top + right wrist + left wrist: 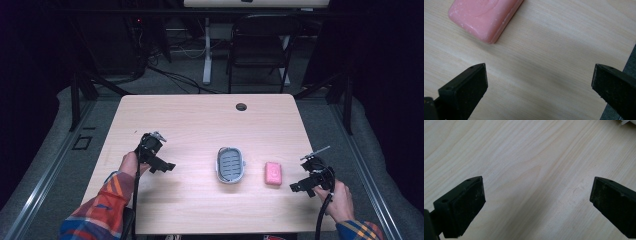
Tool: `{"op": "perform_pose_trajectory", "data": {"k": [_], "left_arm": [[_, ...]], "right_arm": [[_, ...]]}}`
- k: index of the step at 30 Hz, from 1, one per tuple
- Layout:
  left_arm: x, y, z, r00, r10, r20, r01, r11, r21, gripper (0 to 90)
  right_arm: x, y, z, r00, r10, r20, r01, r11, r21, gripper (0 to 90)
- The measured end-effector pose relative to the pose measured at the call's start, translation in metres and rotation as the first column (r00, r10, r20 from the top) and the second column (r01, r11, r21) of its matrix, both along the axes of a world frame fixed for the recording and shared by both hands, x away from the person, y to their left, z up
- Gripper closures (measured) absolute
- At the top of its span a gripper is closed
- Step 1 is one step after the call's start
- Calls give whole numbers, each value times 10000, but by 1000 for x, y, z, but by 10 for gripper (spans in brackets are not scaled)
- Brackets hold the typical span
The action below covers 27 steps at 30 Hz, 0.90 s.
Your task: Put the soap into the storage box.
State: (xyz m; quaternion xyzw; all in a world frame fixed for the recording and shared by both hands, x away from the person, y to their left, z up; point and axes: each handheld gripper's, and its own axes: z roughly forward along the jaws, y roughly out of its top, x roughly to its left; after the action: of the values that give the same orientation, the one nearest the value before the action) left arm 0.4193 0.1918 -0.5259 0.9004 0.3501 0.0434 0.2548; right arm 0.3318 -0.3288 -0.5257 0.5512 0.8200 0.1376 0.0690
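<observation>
Soap (485,16) beyond right claw (537,85) (agape)

Soap dish (230,165) on counter (200,125) nearer the front edge, about midway across; soap bar (273,173) just beside it toward the right edge, apart.

Pale matt wood-grain table (200,125), waxy pink soap bar (484,17) with whitish scuffs, grey ribbed plastic soap dish (230,165), matt black dusty jaw pads (467,207), plaid cloth sleeve (97,212).
</observation>
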Motion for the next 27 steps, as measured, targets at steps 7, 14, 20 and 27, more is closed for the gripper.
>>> {"op": "perform_pose_trajectory", "data": {"k": [7, 14, 20, 27], "left_arm": [[0, -2, 0, 10000, -20, 1, 20, 10000, 27, 0], [0, -3, 1, 10000, -54, 4, 54, 10000, 36, 0], [1, -3, 1, 10000, -43, 7, 43, 10000, 28, 0], [1, -2, 0, 10000, -43, -10, 43, 10000, 22, 0]], "right_arm": [[1, 5, 3, 10000, 34, 59, -34, 10000, 45, 5], [3, 13, 4, 9999, 132, 107, -132, 9999, 24, 5], [6, 19, 6, 9996, 269, 49, -269, 9996, -103, 5], [7, 22, 9, 9997, 212, 74, -212, 9998, 24, 4]]}}
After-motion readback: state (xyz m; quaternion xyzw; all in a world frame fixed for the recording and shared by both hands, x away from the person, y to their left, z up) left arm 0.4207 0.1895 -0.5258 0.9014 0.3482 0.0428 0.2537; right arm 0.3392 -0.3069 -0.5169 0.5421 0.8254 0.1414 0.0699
